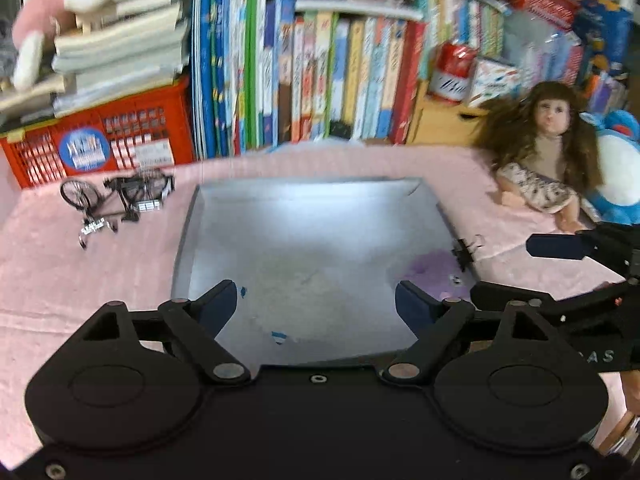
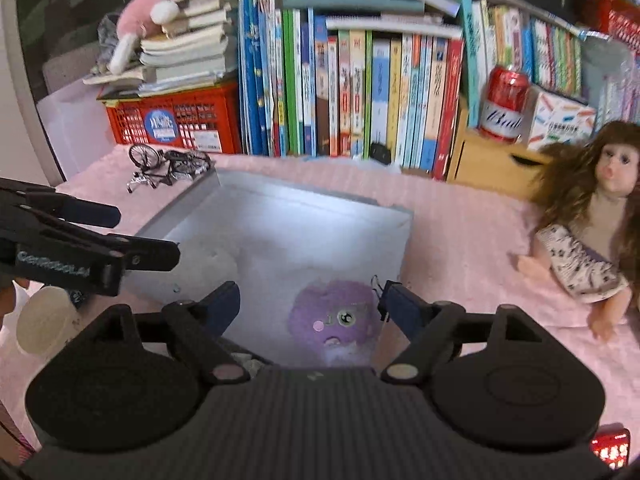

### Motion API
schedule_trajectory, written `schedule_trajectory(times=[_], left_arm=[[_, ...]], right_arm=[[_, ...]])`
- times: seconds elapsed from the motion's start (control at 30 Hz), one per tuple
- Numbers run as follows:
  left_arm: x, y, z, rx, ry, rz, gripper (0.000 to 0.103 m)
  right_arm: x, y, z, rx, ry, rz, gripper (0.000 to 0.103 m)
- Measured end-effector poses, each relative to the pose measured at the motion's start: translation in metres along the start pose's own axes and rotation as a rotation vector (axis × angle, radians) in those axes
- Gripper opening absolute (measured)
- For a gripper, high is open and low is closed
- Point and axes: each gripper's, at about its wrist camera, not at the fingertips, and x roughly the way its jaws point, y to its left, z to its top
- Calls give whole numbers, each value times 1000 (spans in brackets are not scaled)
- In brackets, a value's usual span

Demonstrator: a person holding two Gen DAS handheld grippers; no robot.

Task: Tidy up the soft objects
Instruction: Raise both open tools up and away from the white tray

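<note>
Black left claw (image 1: 318, 304), blue pads, silver pivots

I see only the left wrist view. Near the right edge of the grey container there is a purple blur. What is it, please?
Observer: The right wrist view shows a purple plush toy with a face, seen through the translucent grey container.
Operator: Does the right gripper hold something?
Observer: No. The right gripper is open, with nothing between its fingers; the toy shows beyond them.
Operator: Is anything near my left gripper that I cannot see?
Observer: Yes. A pale round disc appears just below the left gripper in that view, outside the container, by its near left corner.
</note>
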Motion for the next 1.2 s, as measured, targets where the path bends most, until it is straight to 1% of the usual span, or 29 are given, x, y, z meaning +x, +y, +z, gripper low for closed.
schedule_trajectory(times=[0.13, 0.33, 0.5, 0.67, 0.83, 1.0, 1.2], left_arm=[[-27, -10, -15, 34, -68, -5, 87], [-58, -27, -44, 89, -146, -6, 89], [-76, -31, -65, 82, -193, -14, 90], [-91, -33, -86, 70, -244, -3, 92], [-96, -35, -108, 60, -261, -6, 93], [-100, -37, -133, 46, -296, 20, 96], [-99, -37, -156, 28, -294, 19, 96]], right_arm=[[-20, 5, -12, -12, -53, -11, 92], [-45, 14, -31, -28, -113, -26, 93], [-62, 18, -46, -25, -159, -32, 97], [-74, 20, -63, -16, -188, -45, 102], [-79, 19, -79, -1, -202, -65, 103], [-84, 17, -98, 29, -225, -83, 103], [-88, 9, -119, 78, -264, -133, 103]])
